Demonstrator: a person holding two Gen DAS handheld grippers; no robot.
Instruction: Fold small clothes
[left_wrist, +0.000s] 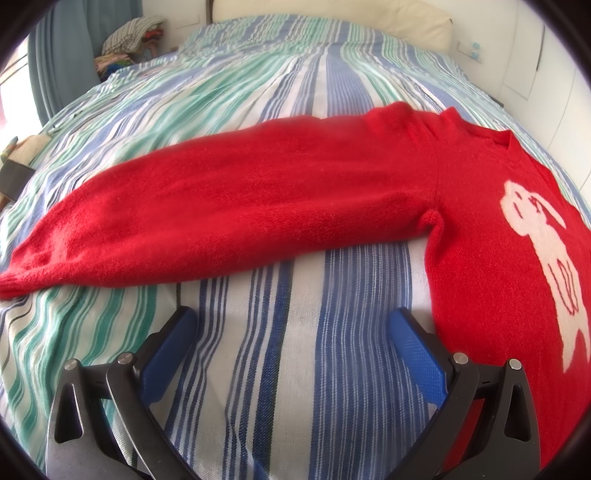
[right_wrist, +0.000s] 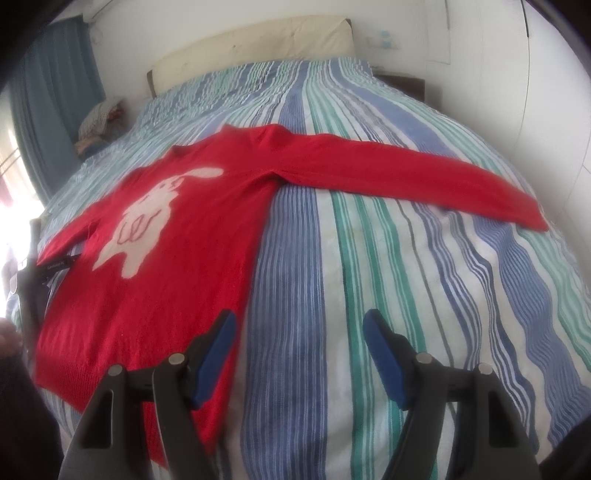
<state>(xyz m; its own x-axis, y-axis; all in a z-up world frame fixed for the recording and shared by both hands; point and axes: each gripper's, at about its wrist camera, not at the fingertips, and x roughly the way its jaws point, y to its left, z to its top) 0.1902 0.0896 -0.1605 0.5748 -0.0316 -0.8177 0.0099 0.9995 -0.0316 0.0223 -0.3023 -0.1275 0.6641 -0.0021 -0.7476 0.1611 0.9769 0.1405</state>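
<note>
Spread flat, front up, on the blue-and-green striped bedspread: fuzzy red knit sweater with a white rabbit motif, both sleeves stretched outward, probably for folding. Left tongs and right tongs gaping wide, empty, near its lower side edges. Left sleeve cuff visible only from the left wrist; whole rabbit and right sleeve only from the right.

Black claws, blue ribbed pads, silver pivot pins.

Both wrist views low over bed, facing headboard, sharing red sweater, right slightly blurred
</note>
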